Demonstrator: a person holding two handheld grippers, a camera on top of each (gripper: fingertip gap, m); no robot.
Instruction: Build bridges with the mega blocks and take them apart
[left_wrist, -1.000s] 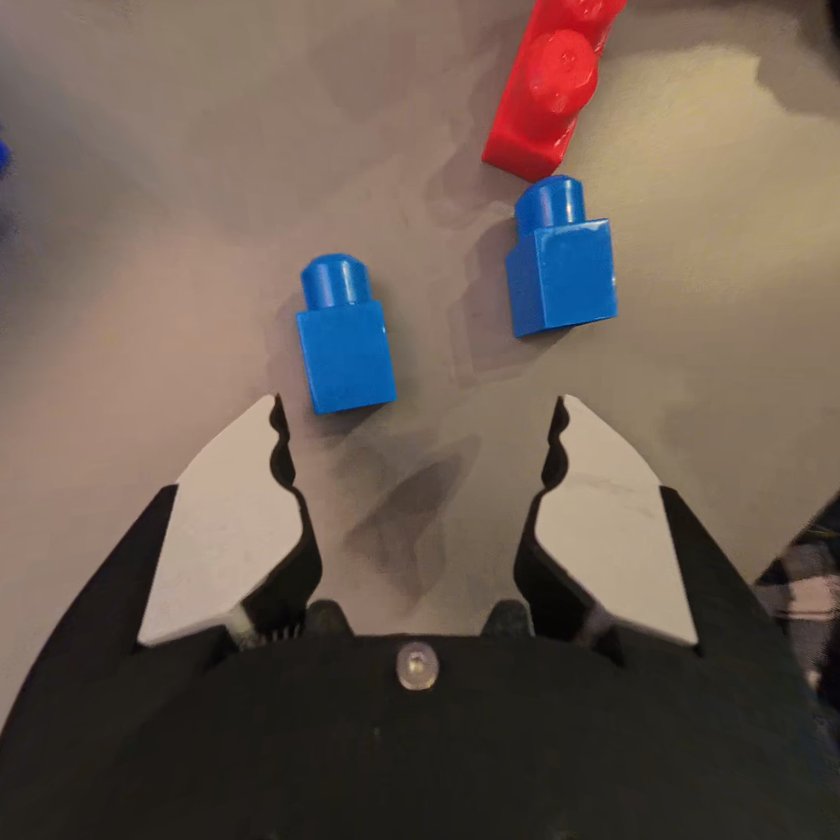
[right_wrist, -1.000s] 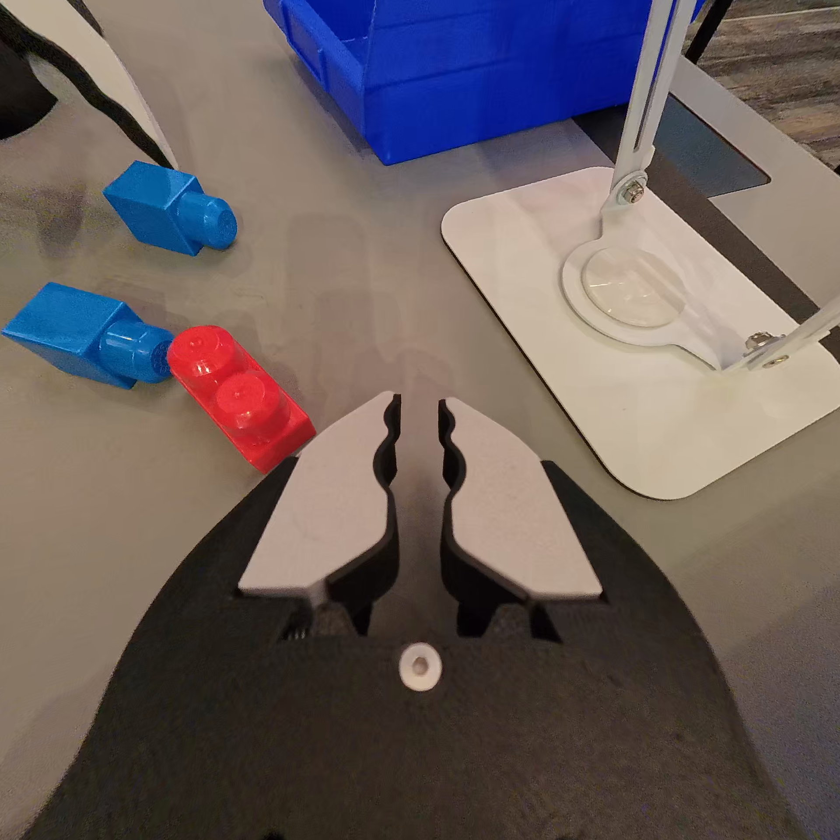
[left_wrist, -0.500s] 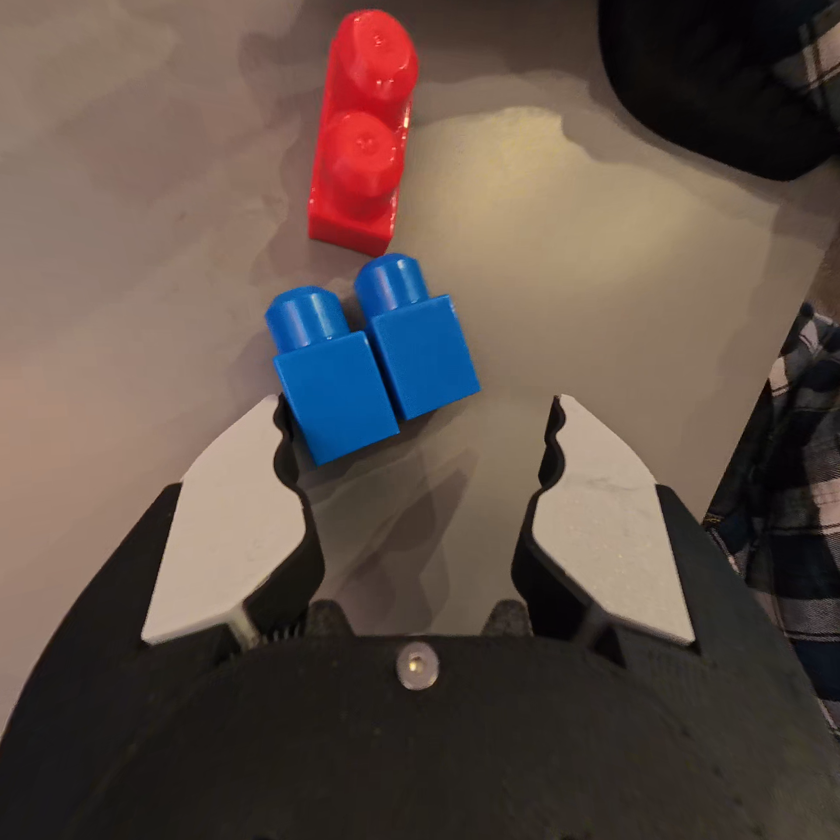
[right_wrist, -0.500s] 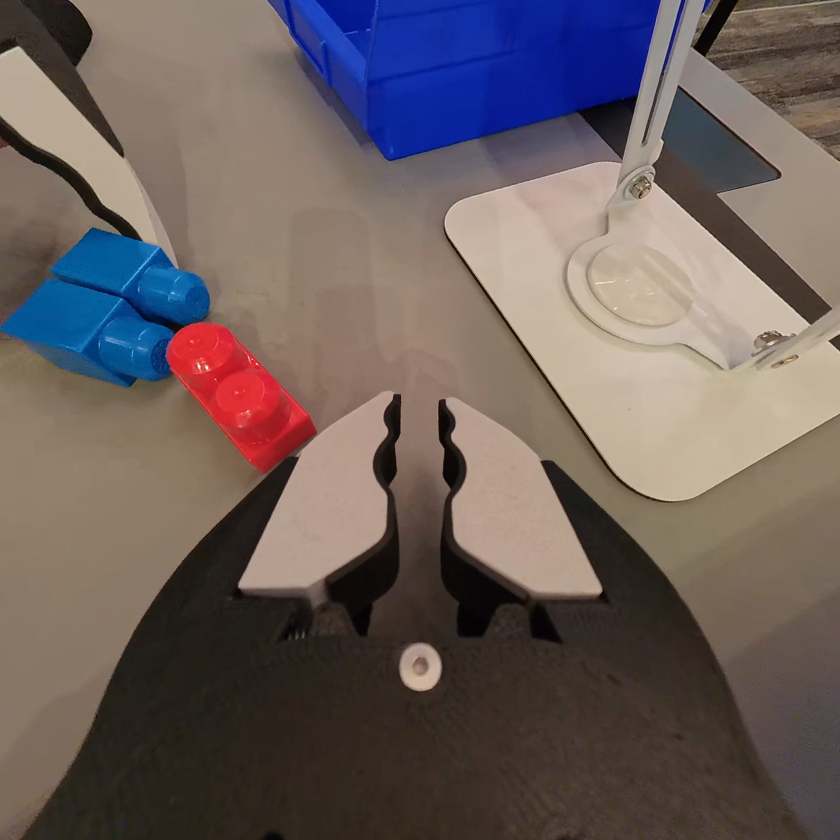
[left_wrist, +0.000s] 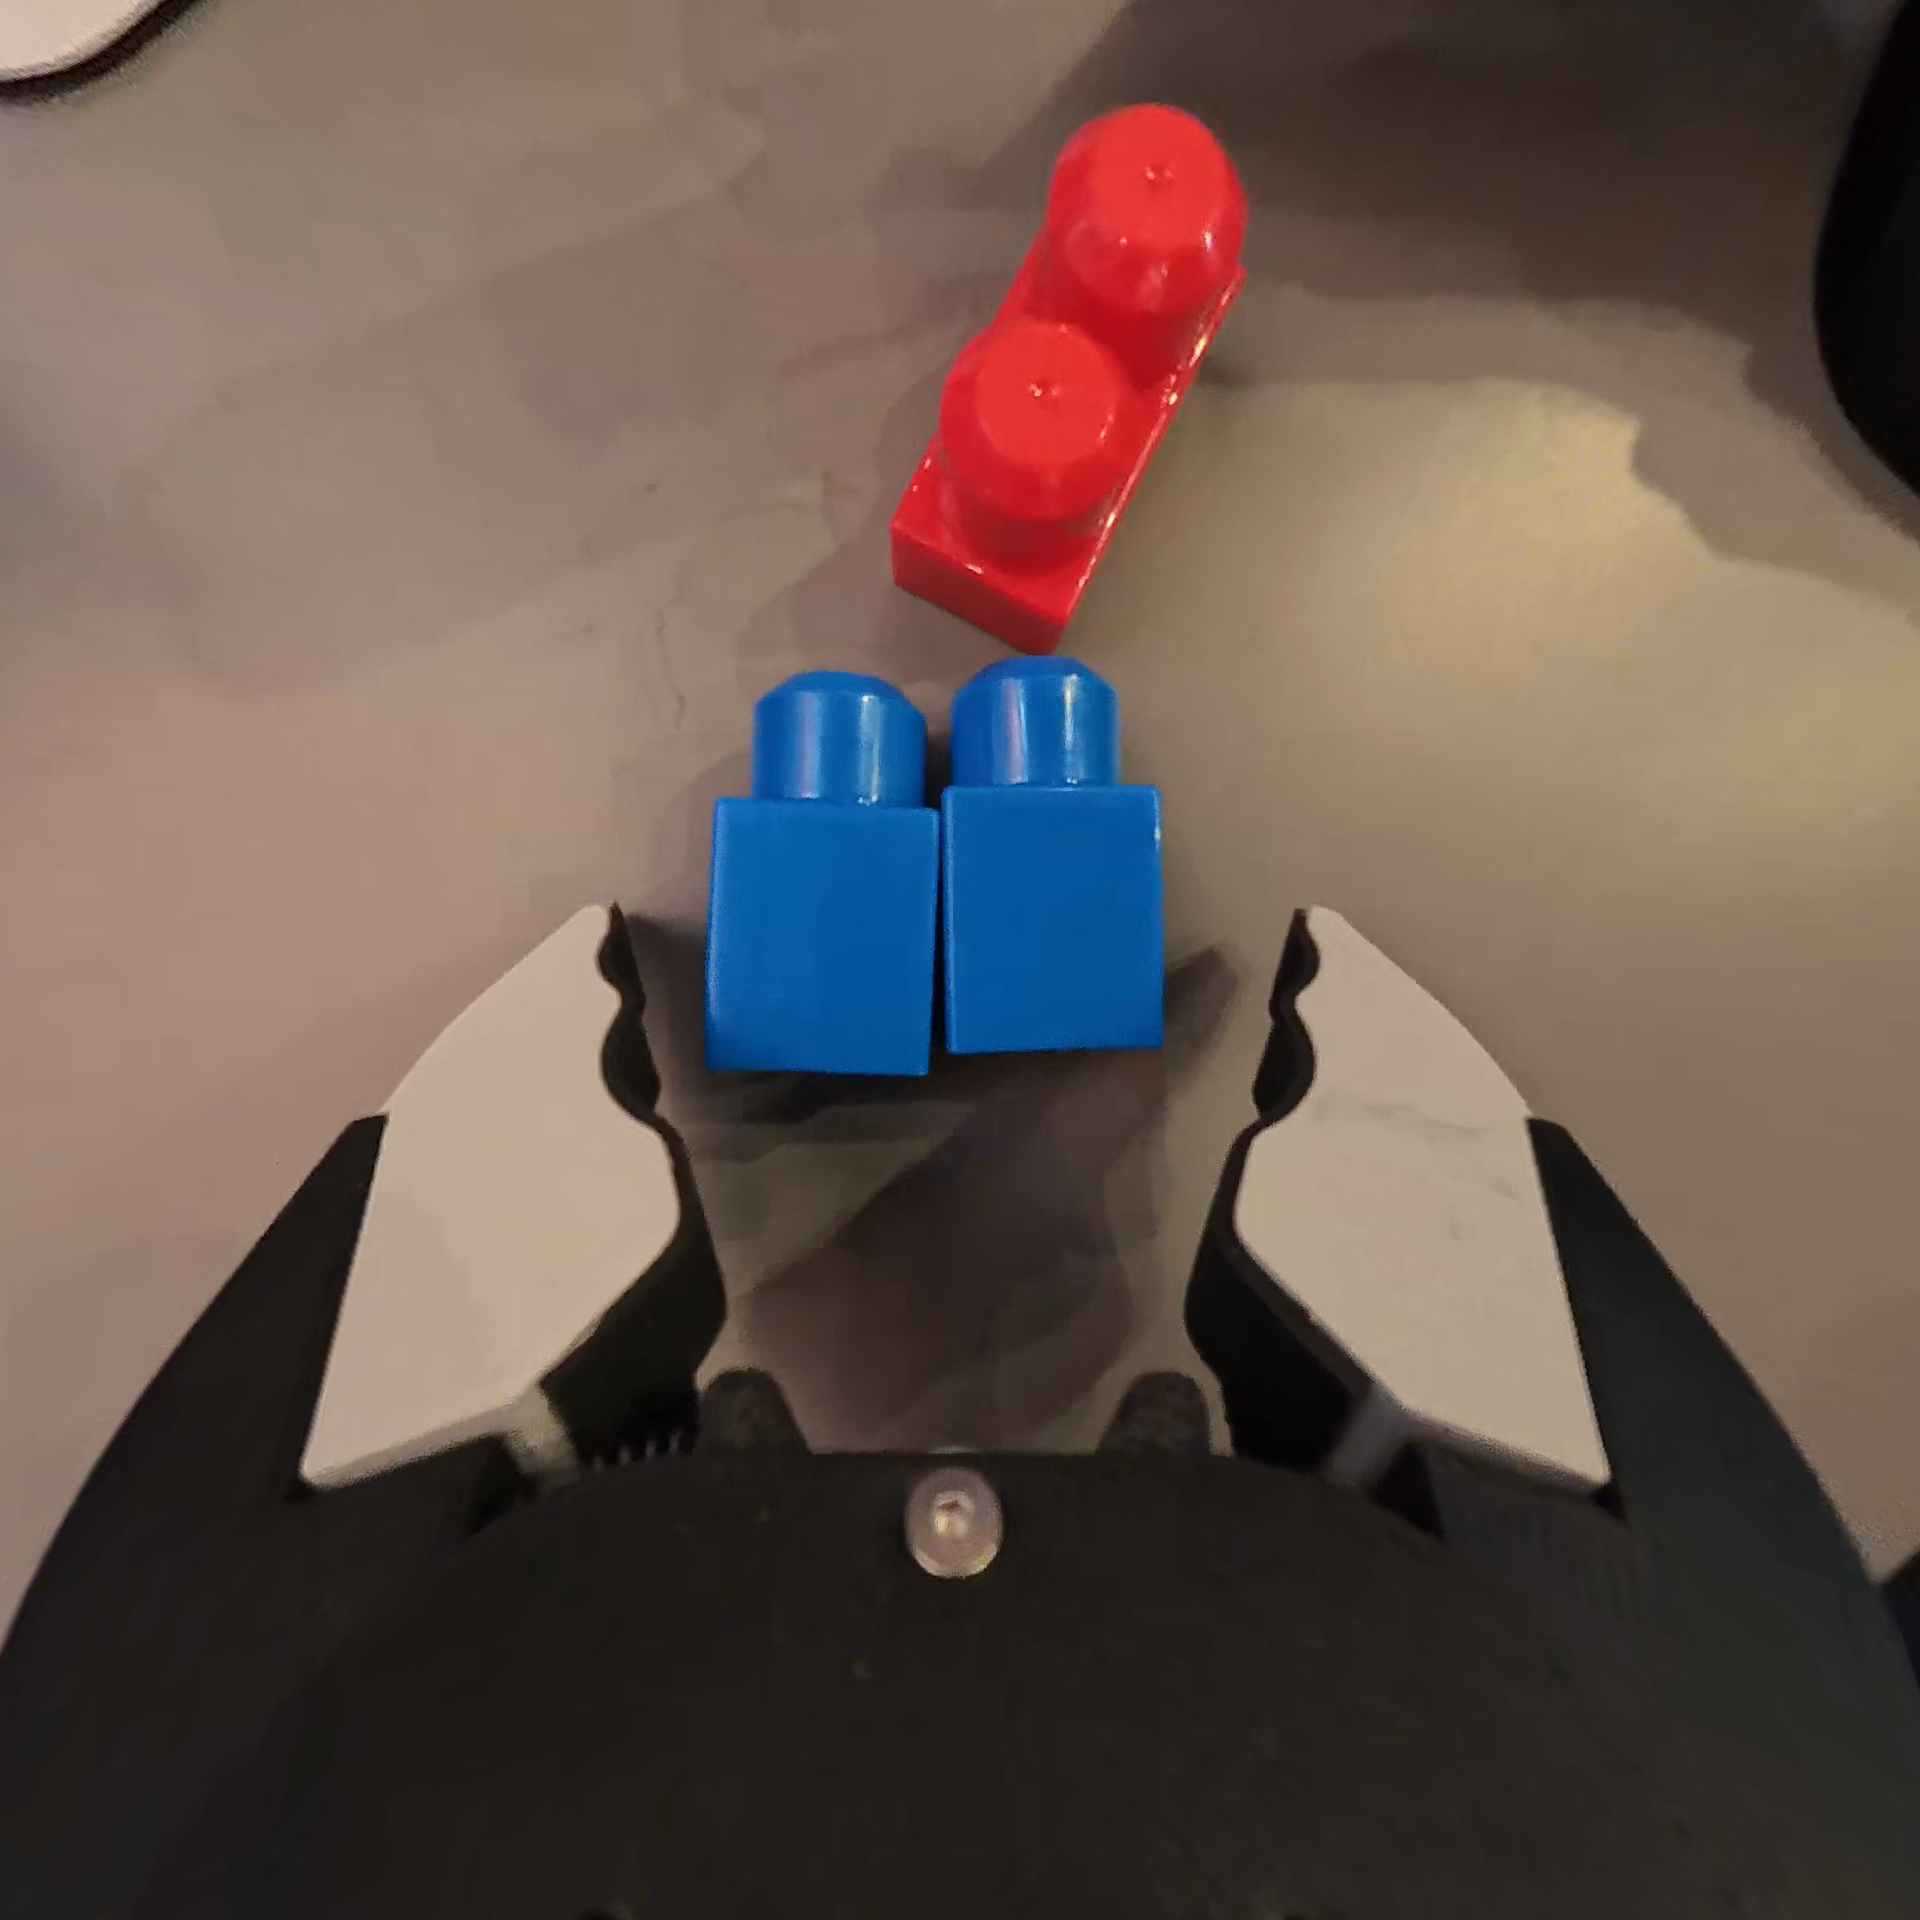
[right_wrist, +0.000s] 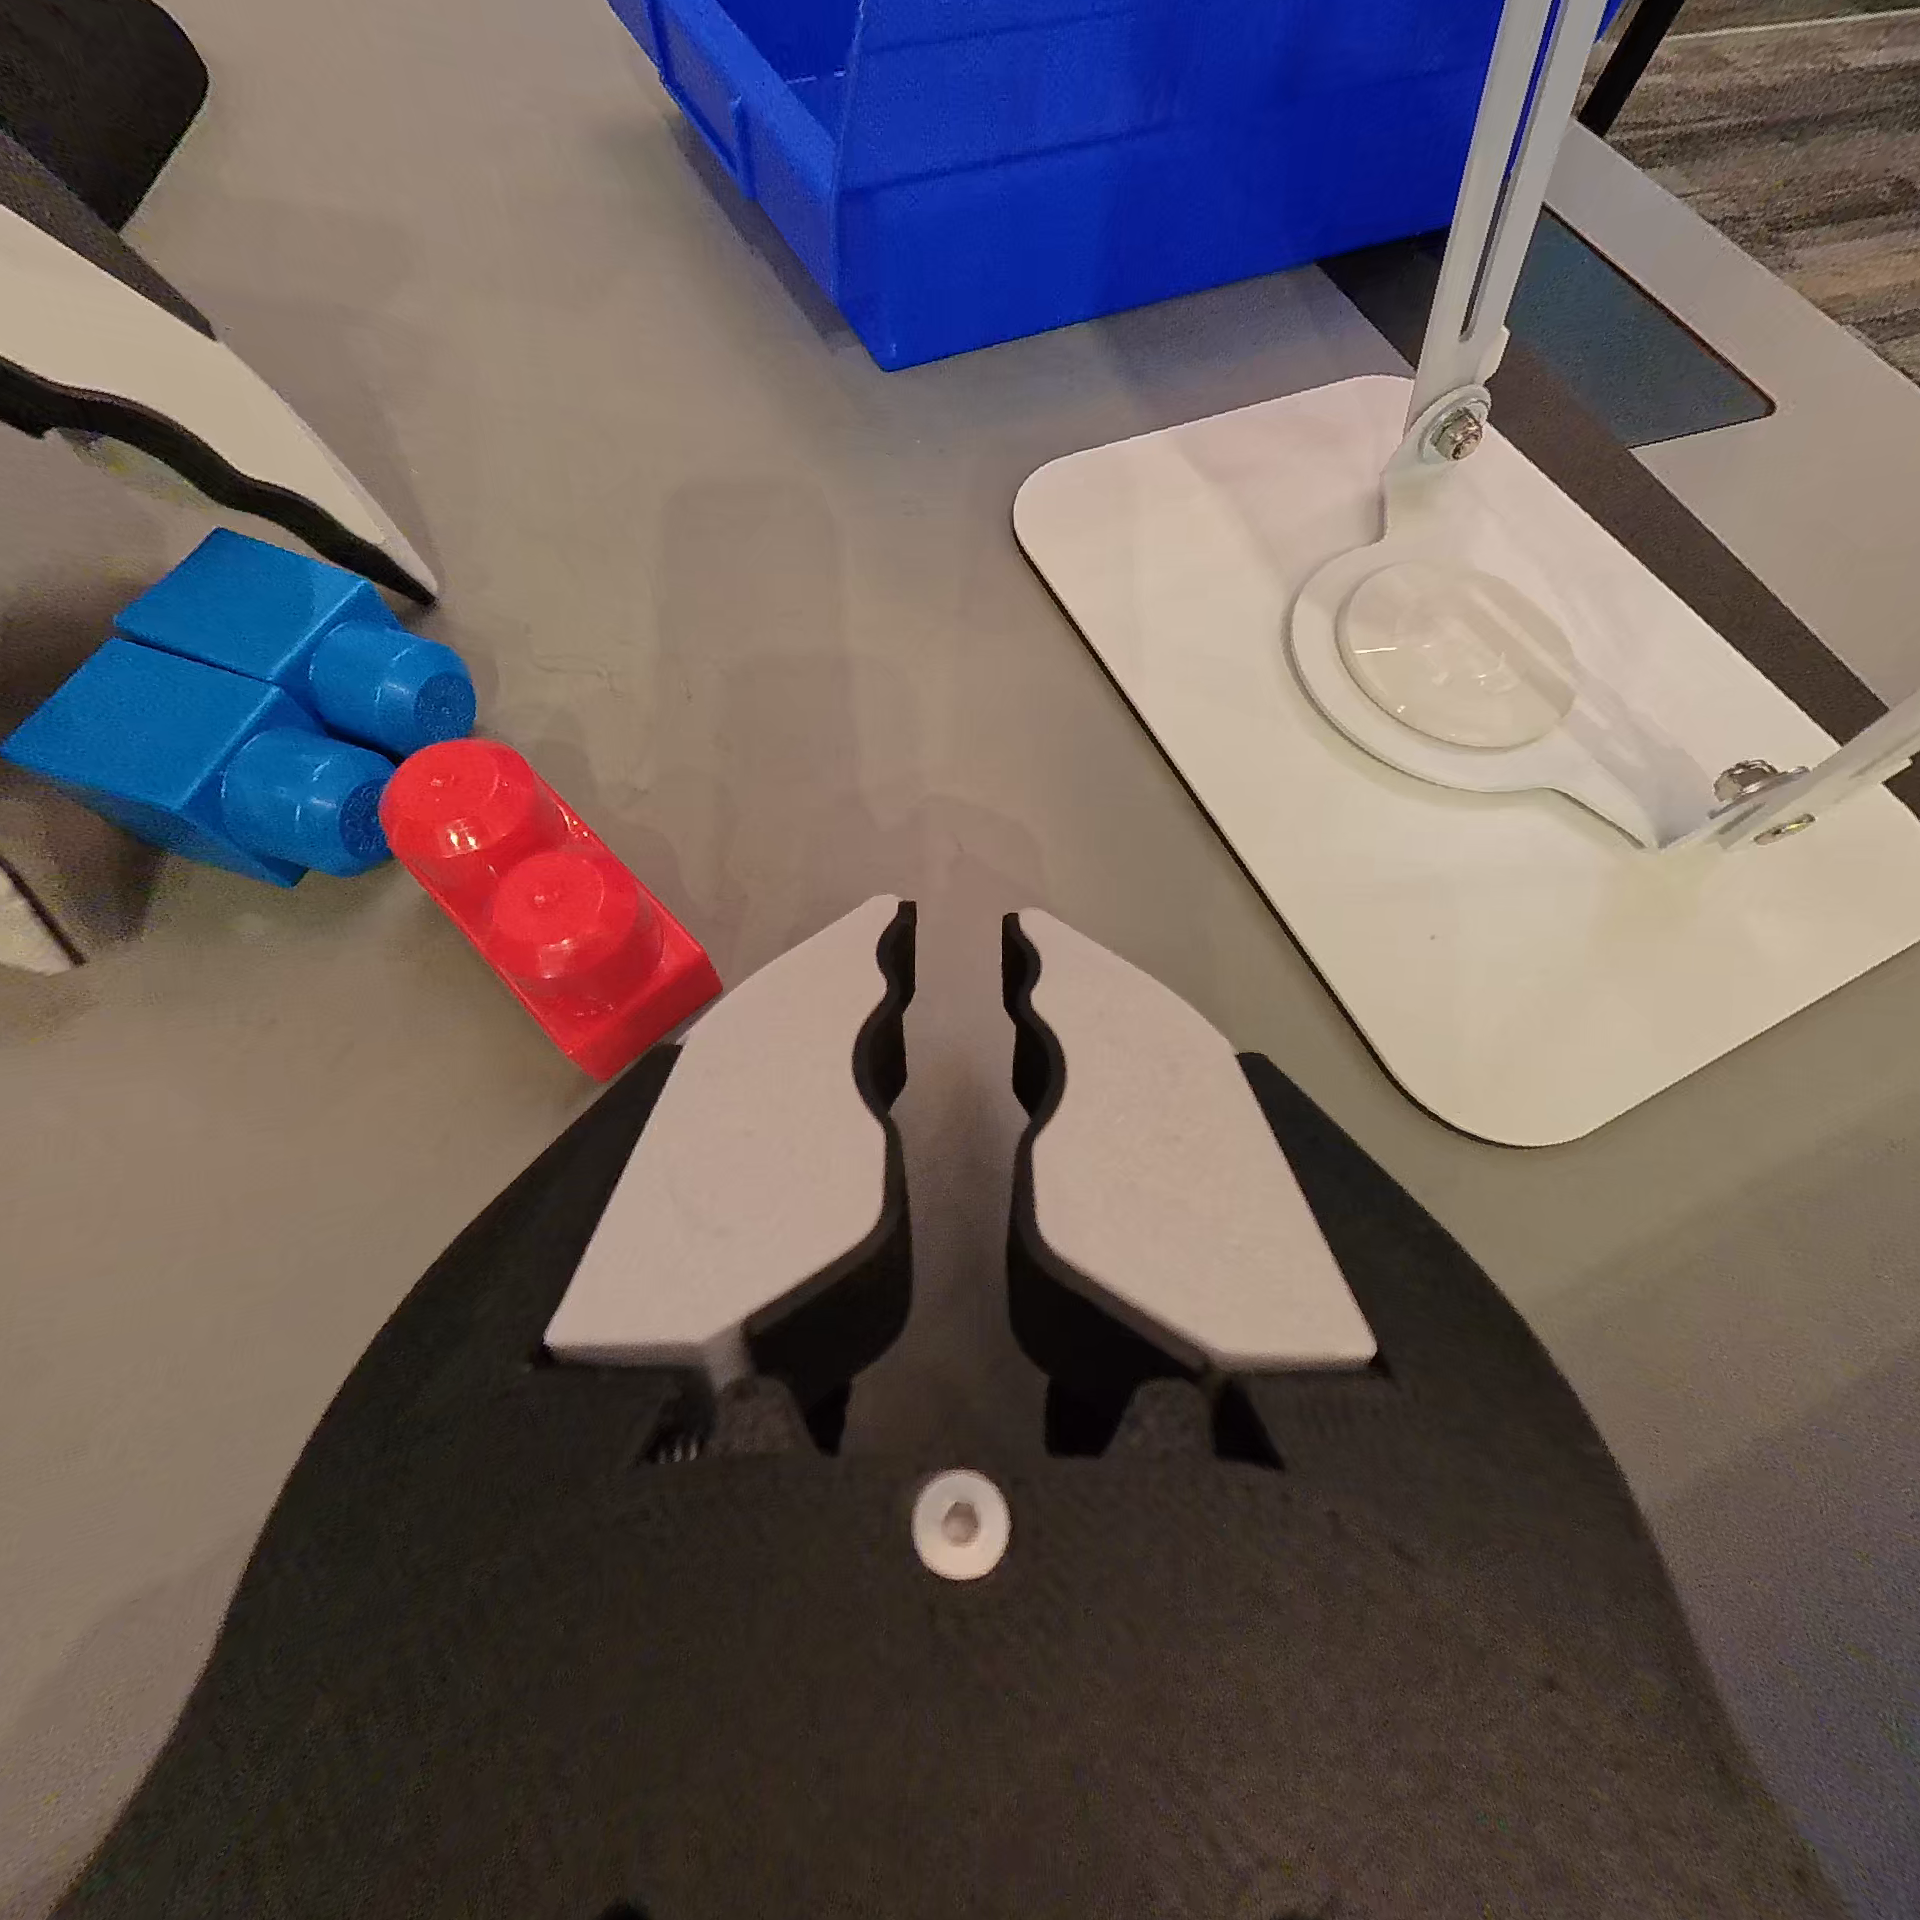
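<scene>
Two blue one-stud blocks (left_wrist: 821, 935) (left_wrist: 1049, 914) lie on their sides, touching each other, studs pointing away from me on the grey table (left_wrist: 416, 520). My left gripper (left_wrist: 954, 920) is open wide around their rear halves, with a clear gap on each side. A red two-stud brick (left_wrist: 1060, 416) lies just beyond, touching the right block's stud. In the right wrist view the blue blocks (right_wrist: 239, 623) (right_wrist: 156, 748) and the red brick (right_wrist: 551, 904) lie at the left. My right gripper (right_wrist: 958, 925) hovers beside the red brick, jaws a narrow gap apart with nothing between them.
A blue bin (right_wrist: 1091, 156) stands at the back. A white base plate (right_wrist: 1455, 831) with a slanted white stand arm (right_wrist: 1486, 208) lies to the right. The left gripper's finger (right_wrist: 208, 416) reaches in from the upper left. Tip to tip, the grippers are about 15 cm apart.
The two blue blocks, apart a second ago, now lie pressed side by side. My left gripper has swung round so that both sit centred between its jaws. The right gripper has barely moved.
</scene>
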